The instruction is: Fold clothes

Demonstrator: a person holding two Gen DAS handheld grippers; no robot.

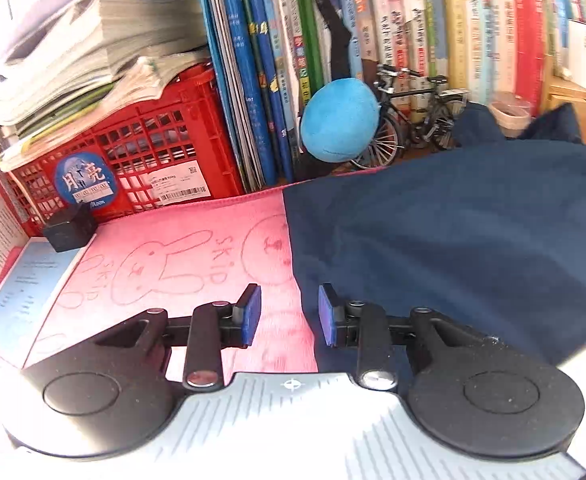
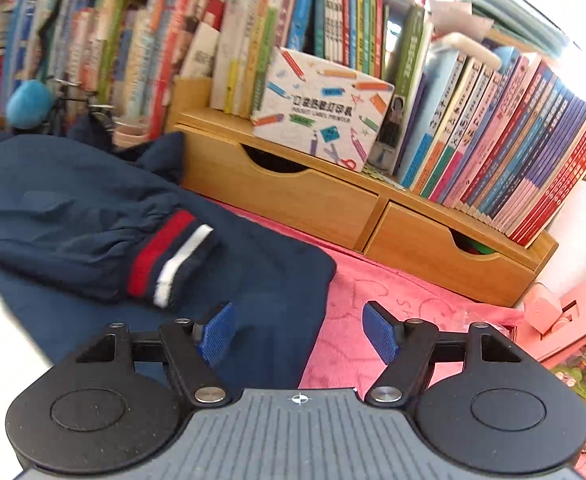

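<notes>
the left gripper [image 1: 289, 314] hangs over the pink mat [image 1: 181, 264] with its two blue pads a little apart. nothing is between them. the straight left edge of the dark blue jacket [image 1: 453, 248] runs just under the gap, so one pad is over the mat and the other is over the cloth. you cannot tell if the pads touch the cloth.

the jacket lies flat on the mat and covers most of its right side in the left view. behind it stand a round blue plush ball [image 1: 339, 120] and a small toy bike [image 1: 417, 116], in front of a long row of books [image 1: 373, 40]. a red crate [image 1: 133, 160] with papers piled on top sits at the back left, and a small black cube [image 1: 71, 228] sits in front of it.

the right gripper [image 2: 299, 334] has its pads wide apart, and nothing is between them. one pad is over the jacket [image 2: 253, 280] and the other is over the pink mat [image 2: 393, 292]. a sleeve is folded across the jacket, and its cuff [image 2: 173, 260] with red and white stripes lies just ahead of the left pad. a wooden shelf [image 2: 293, 204] with two drawers stands behind, with books and a white box [image 2: 321, 108] on top.
</notes>
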